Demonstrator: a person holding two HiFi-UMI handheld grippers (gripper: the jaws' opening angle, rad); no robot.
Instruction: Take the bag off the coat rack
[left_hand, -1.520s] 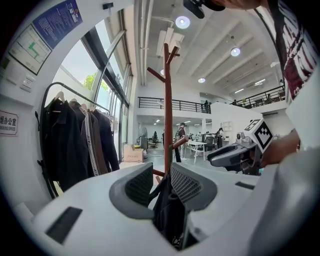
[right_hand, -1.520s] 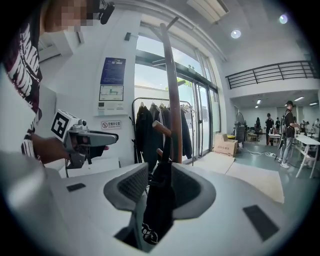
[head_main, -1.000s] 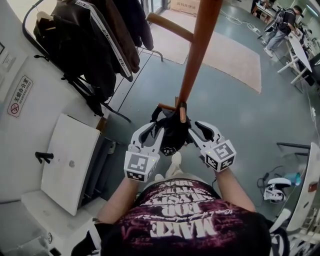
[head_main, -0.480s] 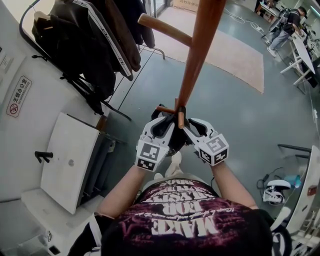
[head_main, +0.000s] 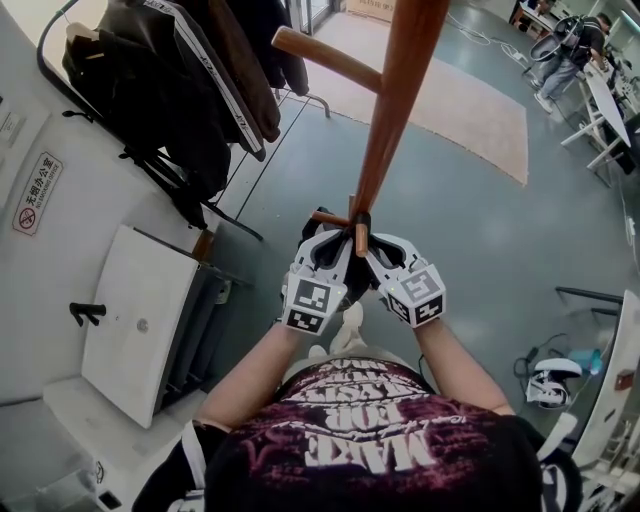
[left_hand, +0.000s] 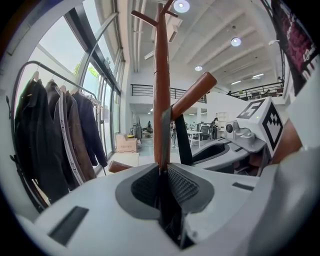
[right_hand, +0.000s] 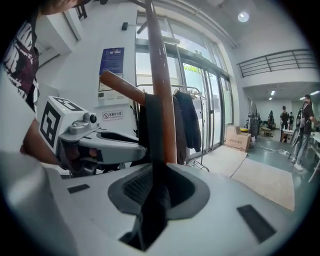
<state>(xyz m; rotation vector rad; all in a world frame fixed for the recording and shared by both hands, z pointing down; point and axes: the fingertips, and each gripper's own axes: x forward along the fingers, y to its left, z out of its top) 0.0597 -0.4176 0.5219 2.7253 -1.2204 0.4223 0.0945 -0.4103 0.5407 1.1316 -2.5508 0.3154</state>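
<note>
A wooden coat rack pole (head_main: 385, 130) rises in front of me. A black bag (head_main: 349, 282) hangs below a short peg (head_main: 360, 238), mostly hidden between my two grippers. Its black strap (left_hand: 181, 142) loops over the peg (left_hand: 194, 94). My left gripper (head_main: 338, 246) is shut on one run of strap (left_hand: 165, 150), pinched between the ribbed pads (left_hand: 181, 184). My right gripper (head_main: 372, 250) has just been closing; the other run of strap (right_hand: 152, 150) lies between its jaws, and the pads (right_hand: 137, 186) press on it. Both grippers sit side by side just under the peg.
A clothes rail with dark jackets (head_main: 170, 90) stands at the upper left. A white cabinet (head_main: 140, 320) is against the left wall. A pale rug (head_main: 470, 110) lies beyond the pole. People at desks (head_main: 560, 50) are at the far right. A higher peg (head_main: 325, 58) sticks out leftwards.
Both grippers have drawn inward and together at the peg, covering most of the bag. The right jaws have narrowed onto the strap.
</note>
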